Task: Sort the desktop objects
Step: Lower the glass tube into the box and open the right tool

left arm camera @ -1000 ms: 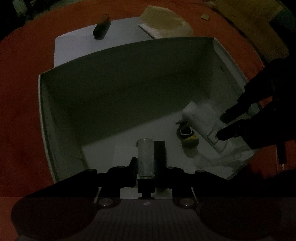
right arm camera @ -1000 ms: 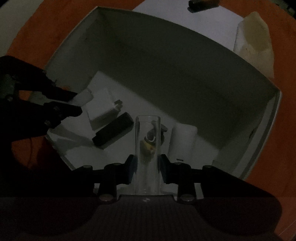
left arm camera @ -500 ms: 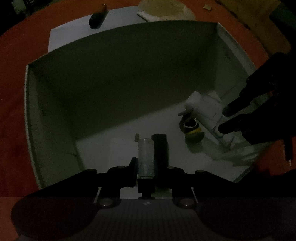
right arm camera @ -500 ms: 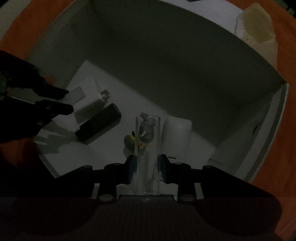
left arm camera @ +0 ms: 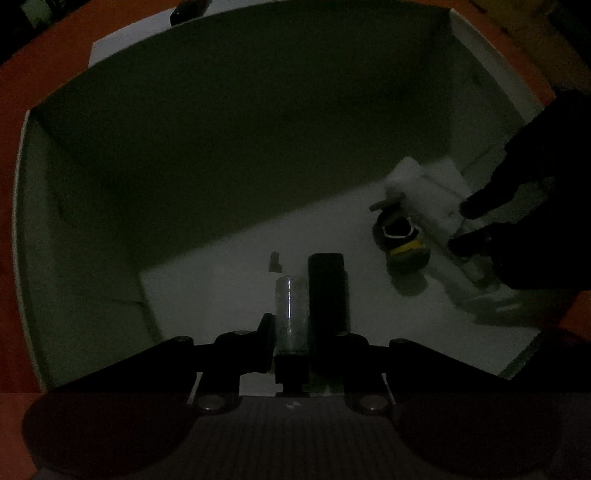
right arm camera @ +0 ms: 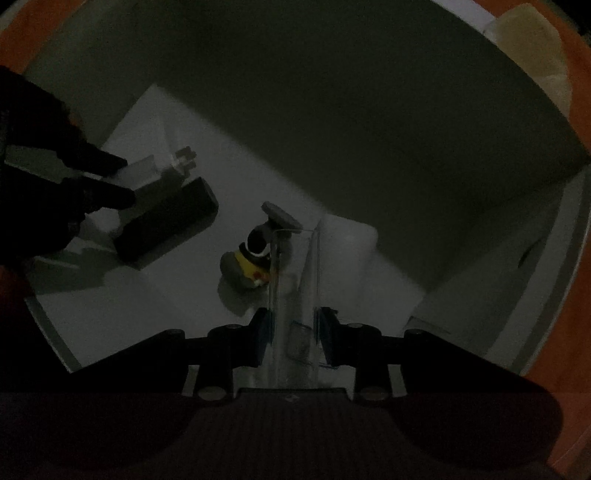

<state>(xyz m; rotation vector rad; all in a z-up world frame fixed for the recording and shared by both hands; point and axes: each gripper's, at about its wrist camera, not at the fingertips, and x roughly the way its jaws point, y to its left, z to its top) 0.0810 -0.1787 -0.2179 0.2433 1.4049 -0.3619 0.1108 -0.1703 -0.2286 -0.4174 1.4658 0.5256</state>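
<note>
A: How far along is the sorting?

B: Partly done, I'd judge. In the box (right arm camera: 480, 155) lie a charger (right arm camera: 147, 173), a black block (right arm camera: 166, 218), a small toy (right arm camera: 247, 262) and a white roll (right arm camera: 347, 243); one dark thing (left arm camera: 188, 7) is outside, past its far edge.

A: And the grippers?

B: The right gripper (right arm camera: 293, 325) clamps a clear tube (right arm camera: 293, 295) over the box floor, near the toy. The tube's long axis runs along the fingers, open end pointing down. The left gripper (left arm camera: 295, 328) is closed on a small vial (left arm camera: 291, 314), pointing down likewise, beside the block.
</note>
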